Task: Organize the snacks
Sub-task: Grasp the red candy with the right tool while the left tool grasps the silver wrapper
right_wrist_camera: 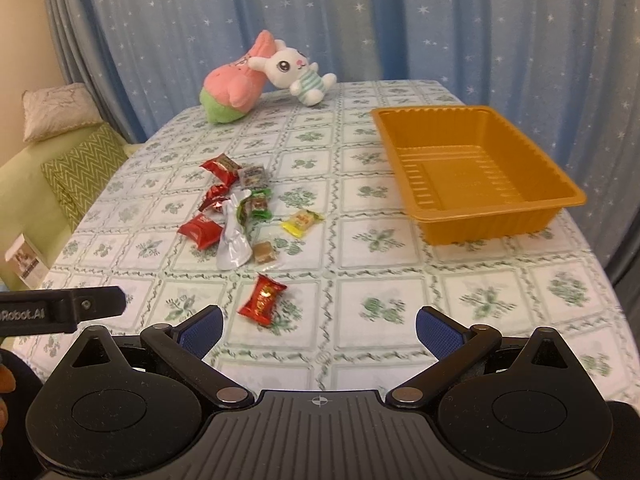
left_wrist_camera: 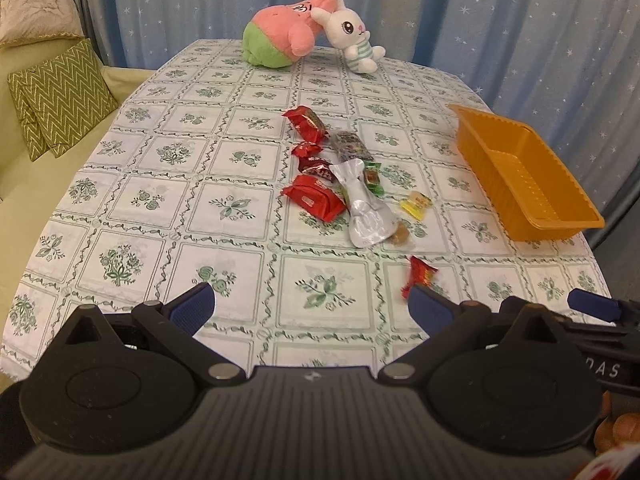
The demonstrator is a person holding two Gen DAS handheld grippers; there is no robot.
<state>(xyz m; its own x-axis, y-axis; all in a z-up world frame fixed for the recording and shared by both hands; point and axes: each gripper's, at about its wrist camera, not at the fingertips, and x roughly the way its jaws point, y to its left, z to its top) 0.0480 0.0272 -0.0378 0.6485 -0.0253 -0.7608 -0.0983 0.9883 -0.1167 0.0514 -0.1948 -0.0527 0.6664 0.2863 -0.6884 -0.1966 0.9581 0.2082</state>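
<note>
Several wrapped snacks lie in a loose heap mid-table: red packets, a silver pouch, a yellow candy, a brown toffee and green sweets. One red candy lies apart, nearest me. An empty orange tray stands to the right. My left gripper is open above the near table, its right pad close to the lone red candy. My right gripper is open with nothing between its fingers, the red candy just ahead on the left.
A pink-and-green plush and a white bunny plush lie at the table's far edge before a blue starred curtain. A sofa with green zigzag cushions sits left. The floral tablecloth covers the table.
</note>
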